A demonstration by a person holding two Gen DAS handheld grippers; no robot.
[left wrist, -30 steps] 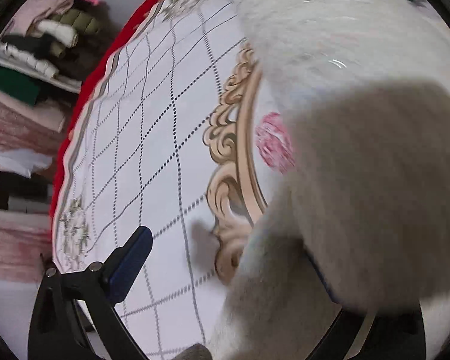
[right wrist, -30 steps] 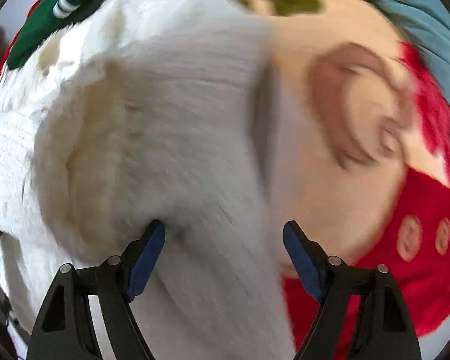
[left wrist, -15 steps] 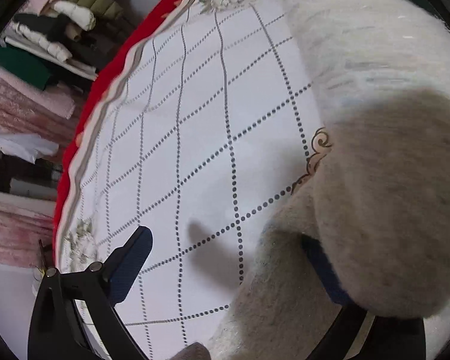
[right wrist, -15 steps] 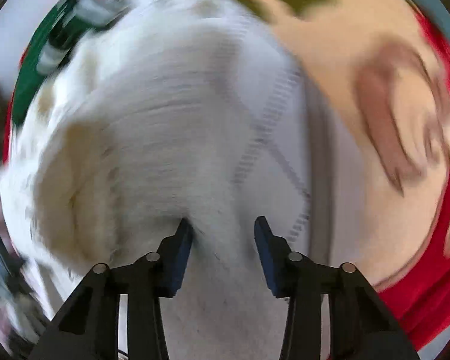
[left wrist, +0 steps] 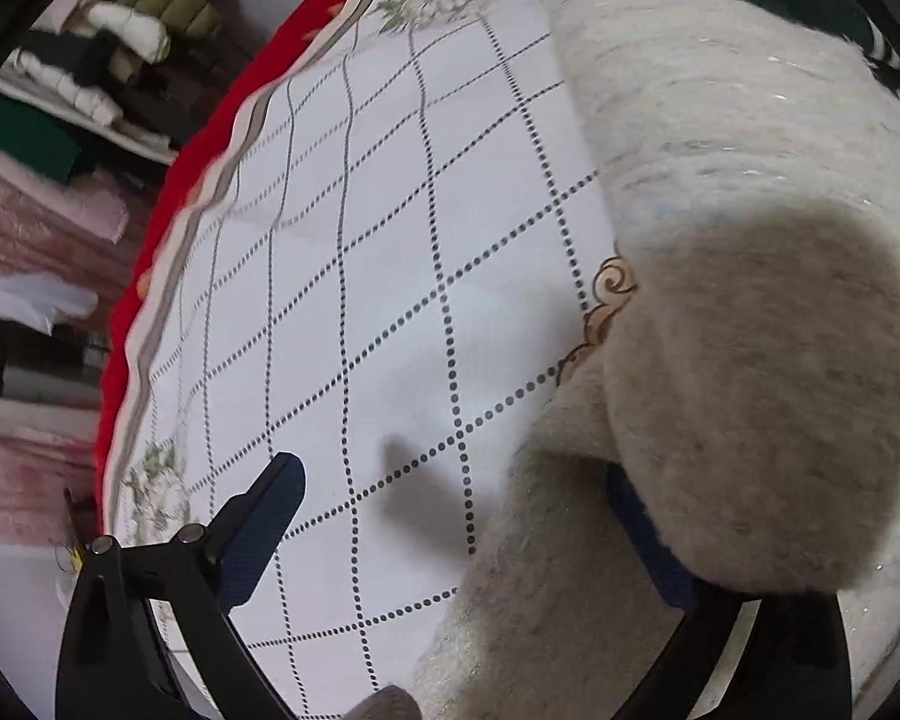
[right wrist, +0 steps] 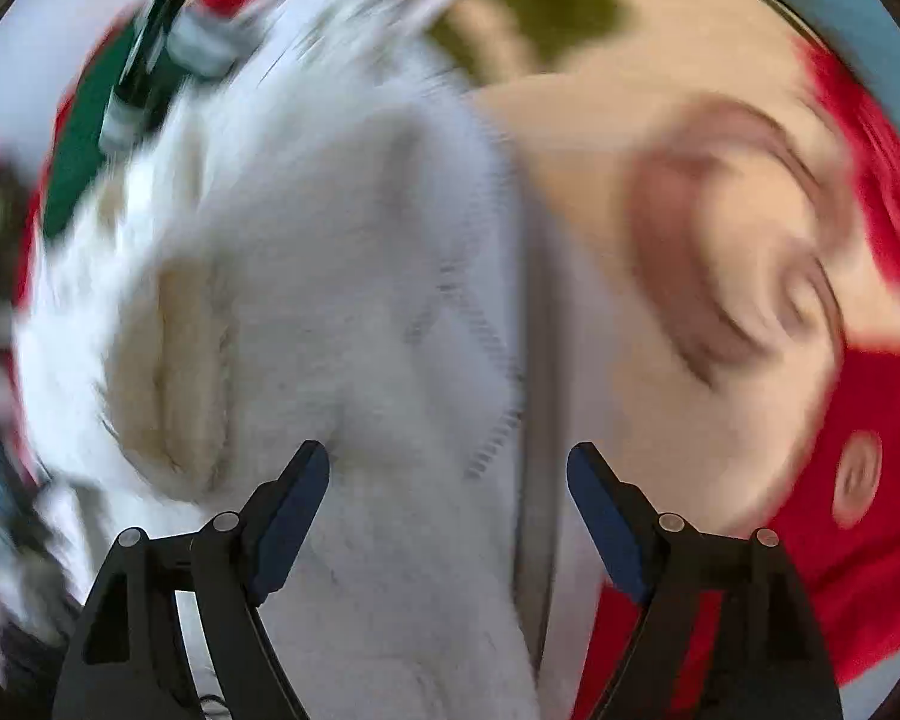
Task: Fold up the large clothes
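A fuzzy white sweater [left wrist: 750,192] drapes over the released left gripper [left wrist: 450,516]; the right gripper [right wrist: 448,480] gapes above its woolly folds.

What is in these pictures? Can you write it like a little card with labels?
garment: fluffy white sweater, lying on the table
surface: white tablecloth with dotted diamond lines and a red edge
left gripper: open, sweater draped over one finger
right gripper: open, sweater between its fingers
background: stacked clothes
picture quality: right view blurred
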